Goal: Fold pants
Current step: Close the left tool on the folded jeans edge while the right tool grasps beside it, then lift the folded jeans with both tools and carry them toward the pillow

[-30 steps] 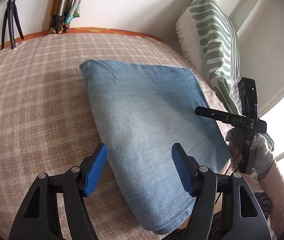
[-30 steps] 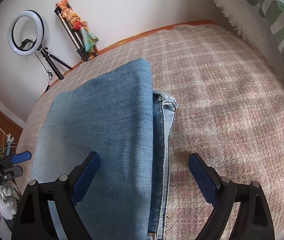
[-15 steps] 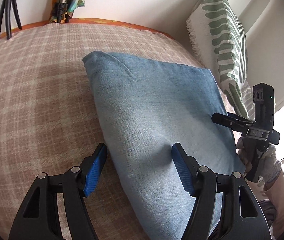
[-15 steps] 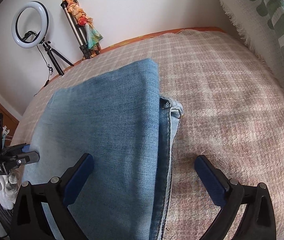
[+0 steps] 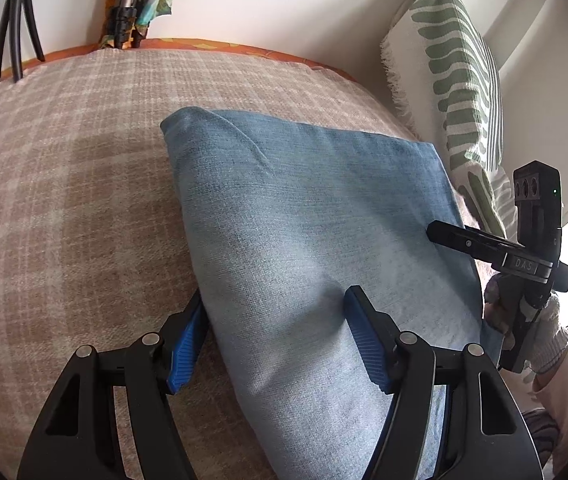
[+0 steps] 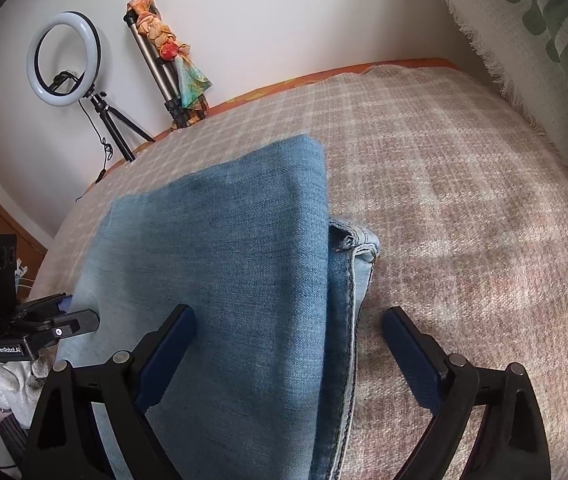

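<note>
Left tongs (image 5: 274,334) now astride jeans (image 5: 315,240) edge, right tongs (image 6: 287,344) closing, straddling seam.

"DAS" reads in pale letters on the right gripper (image 5: 483,248) body in the left wrist view. On the left gripper (image 6: 72,316), a small white label reads "GenRobot.AI".

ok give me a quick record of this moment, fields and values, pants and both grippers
pants: blue jeans, folded into a pad on the plaid blanket
seamed layer: pokes out along one side of the pad
left gripper: open, fingers straddle one side edge of the pad
right gripper: open, jaws just closed a little, straddles the opposite side edge
pillow: green-patterned, against the wall
fold: looks nearly done
</note>
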